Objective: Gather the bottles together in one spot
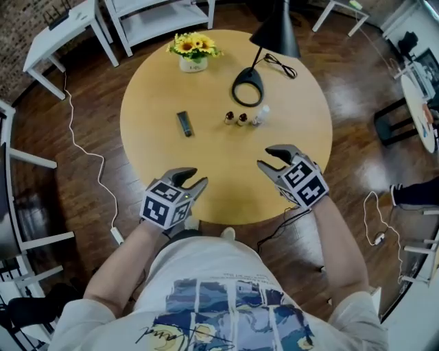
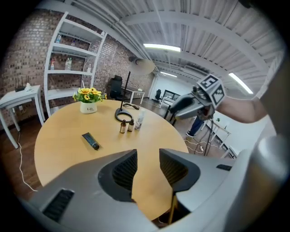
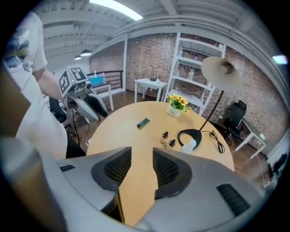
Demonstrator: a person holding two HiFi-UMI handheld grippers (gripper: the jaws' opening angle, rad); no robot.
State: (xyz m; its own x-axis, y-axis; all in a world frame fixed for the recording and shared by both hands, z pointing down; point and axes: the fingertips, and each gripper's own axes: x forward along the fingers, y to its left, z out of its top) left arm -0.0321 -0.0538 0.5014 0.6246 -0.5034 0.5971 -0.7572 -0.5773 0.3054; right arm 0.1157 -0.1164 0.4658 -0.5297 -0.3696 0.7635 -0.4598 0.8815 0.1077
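Two small brown dropper bottles (image 1: 229, 118) (image 1: 241, 119) stand side by side on the round wooden table (image 1: 288, 137). A clear bottle with a white cap (image 1: 260, 115) is just to their right, by the lamp base. The same three bottles show in the left gripper view (image 2: 122, 127) (image 2: 130, 125) (image 2: 139, 120) and the right gripper view (image 3: 164, 137) (image 3: 172, 143) (image 3: 189, 145). My left gripper (image 1: 194, 179) (image 2: 148, 165) hangs over the table's near edge, open, nothing between its jaws. My right gripper (image 1: 269, 159) (image 3: 142, 167) is near the front right, well short of the bottles, open and empty.
A dark tube (image 1: 184, 123) lies left of the bottles. A black desk lamp (image 1: 247, 88) with its cable stands behind them, and a pot of yellow flowers (image 1: 193, 51) at the far edge. White shelving (image 1: 158, 17) and small tables ring the floor.
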